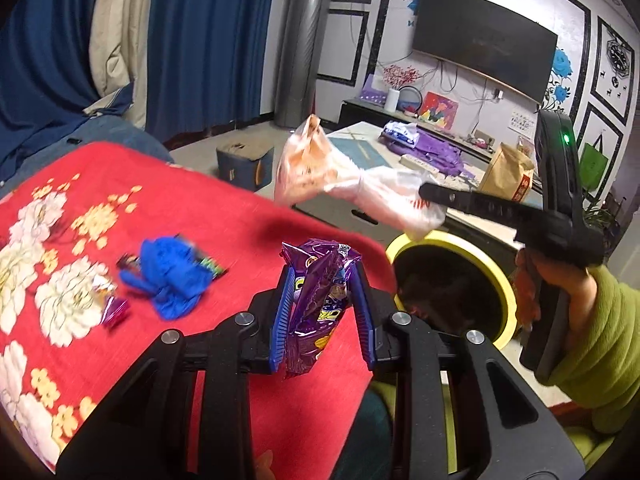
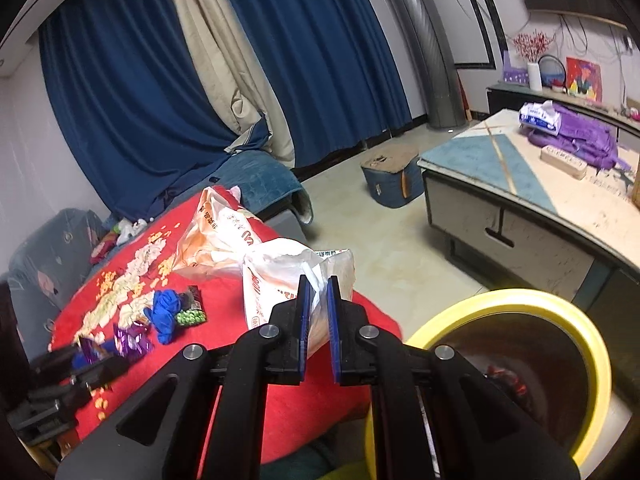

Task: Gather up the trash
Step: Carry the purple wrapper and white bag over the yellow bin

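Observation:
My left gripper (image 1: pixel 323 276) is shut on a crumpled purple snack wrapper (image 1: pixel 318 304), held above the red flowered blanket (image 1: pixel 224 216). My right gripper (image 2: pixel 318 284) is shut on a white and orange plastic bag (image 2: pixel 248 248) that hangs over the blanket's edge; the left wrist view shows the same bag (image 1: pixel 320 168) lifted in the air, with the right gripper (image 1: pixel 430 192) held by a hand in a green sleeve. The yellow-rimmed bin (image 1: pixel 504 276) (image 2: pixel 516 300) stands on the floor beside the blanket. A blue glove (image 1: pixel 168 276) (image 2: pixel 166 314) and small wrappers (image 1: pixel 114 310) lie on the blanket.
A low coffee table (image 2: pixel 480 152) holding a purple bag (image 2: pixel 576 136) and a tissue pack stands beyond the bin. A blue storage box (image 2: pixel 390 180) sits on the floor. Blue curtains (image 2: pixel 160 80) hang behind. A brown paper bag (image 1: pixel 508 172) stands on the table.

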The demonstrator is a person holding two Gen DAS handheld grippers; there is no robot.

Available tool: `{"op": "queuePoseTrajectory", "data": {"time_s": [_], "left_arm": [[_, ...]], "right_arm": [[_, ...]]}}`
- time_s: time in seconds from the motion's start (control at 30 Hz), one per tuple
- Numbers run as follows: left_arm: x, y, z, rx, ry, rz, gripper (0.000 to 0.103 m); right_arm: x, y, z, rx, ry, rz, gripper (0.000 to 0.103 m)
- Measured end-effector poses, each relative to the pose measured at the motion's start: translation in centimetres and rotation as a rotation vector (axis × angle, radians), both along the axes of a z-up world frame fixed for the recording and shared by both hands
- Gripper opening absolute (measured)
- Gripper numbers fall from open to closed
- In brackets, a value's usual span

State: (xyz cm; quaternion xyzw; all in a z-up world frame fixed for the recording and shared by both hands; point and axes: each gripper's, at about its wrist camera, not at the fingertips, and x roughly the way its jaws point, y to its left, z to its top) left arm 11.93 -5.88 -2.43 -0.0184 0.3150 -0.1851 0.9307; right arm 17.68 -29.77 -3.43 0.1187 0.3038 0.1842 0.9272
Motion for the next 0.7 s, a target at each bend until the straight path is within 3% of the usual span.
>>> {"op": "queuePoseTrajectory", "data": {"time_s": [0.7], "left_arm": [[2.6, -7.4, 2.0, -0.044, -0.047, -0.119, 0.022]], "right_arm": [[-3.0, -8.0, 0.3, -0.013, -0.029, -0.139, 0.009]]}}
